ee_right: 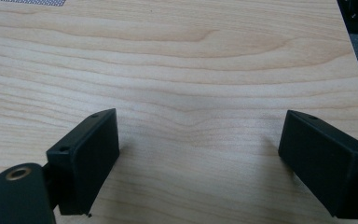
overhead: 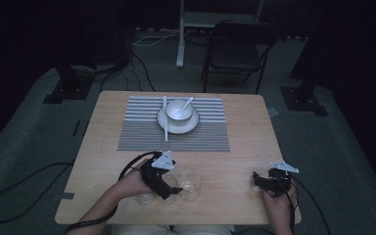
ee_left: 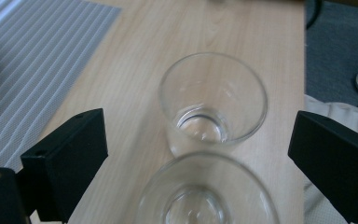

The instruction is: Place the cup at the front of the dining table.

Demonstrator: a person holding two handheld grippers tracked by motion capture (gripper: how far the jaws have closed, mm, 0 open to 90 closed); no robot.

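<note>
Three clear glasses stand near the table's front edge. My left gripper hovers over the middle glass, with one glass to its left and another to its right. In the left gripper view the near glass sits between the wide-apart jaws of my left gripper without touching either. A second glass stands just beyond it. My right gripper rests low at the front right. It is open over bare wood, nothing between its jaws.
A grey striped placemat lies at the table's far middle. On it are a white plate, a bowl holding a spoon, and a chopstick. A chair stands beyond the table.
</note>
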